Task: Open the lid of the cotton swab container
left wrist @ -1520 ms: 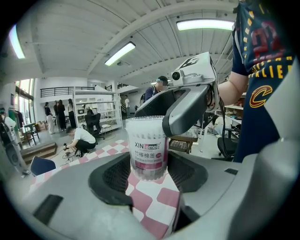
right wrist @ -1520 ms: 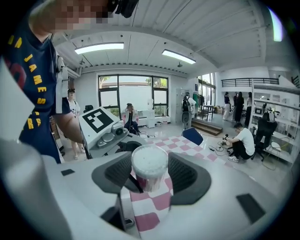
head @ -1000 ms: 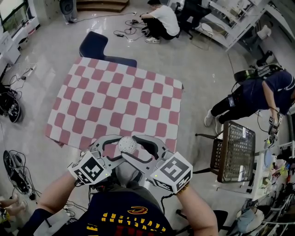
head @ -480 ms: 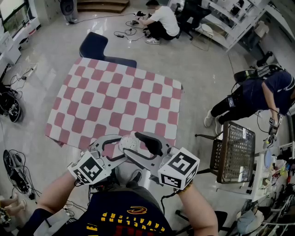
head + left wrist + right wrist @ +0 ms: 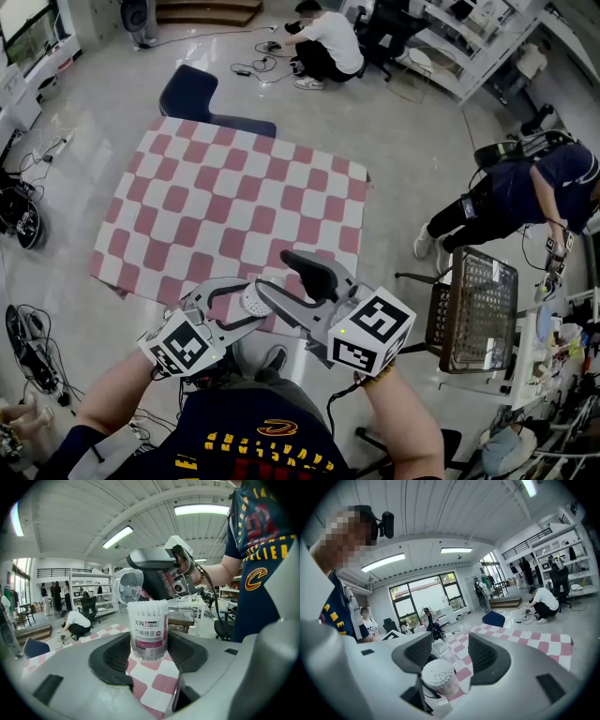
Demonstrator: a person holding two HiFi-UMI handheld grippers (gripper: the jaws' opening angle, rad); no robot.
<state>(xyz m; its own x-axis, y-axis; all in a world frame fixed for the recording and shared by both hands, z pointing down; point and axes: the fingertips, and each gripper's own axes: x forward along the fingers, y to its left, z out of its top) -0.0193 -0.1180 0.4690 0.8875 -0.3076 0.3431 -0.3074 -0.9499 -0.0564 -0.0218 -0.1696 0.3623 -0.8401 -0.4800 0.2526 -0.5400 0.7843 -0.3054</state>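
My left gripper (image 5: 148,654) clamps the cotton swab container (image 5: 149,629) upright to steady it; my right gripper (image 5: 447,652) seems to pinch its clear lid (image 5: 128,585), off the bared swabs (image 5: 437,673).

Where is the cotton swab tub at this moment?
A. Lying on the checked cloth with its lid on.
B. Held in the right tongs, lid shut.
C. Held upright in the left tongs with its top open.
C: the left tongs grip the cotton swab tub, bare swab tips show at its top, and the clear lid is up off it in the right tongs.
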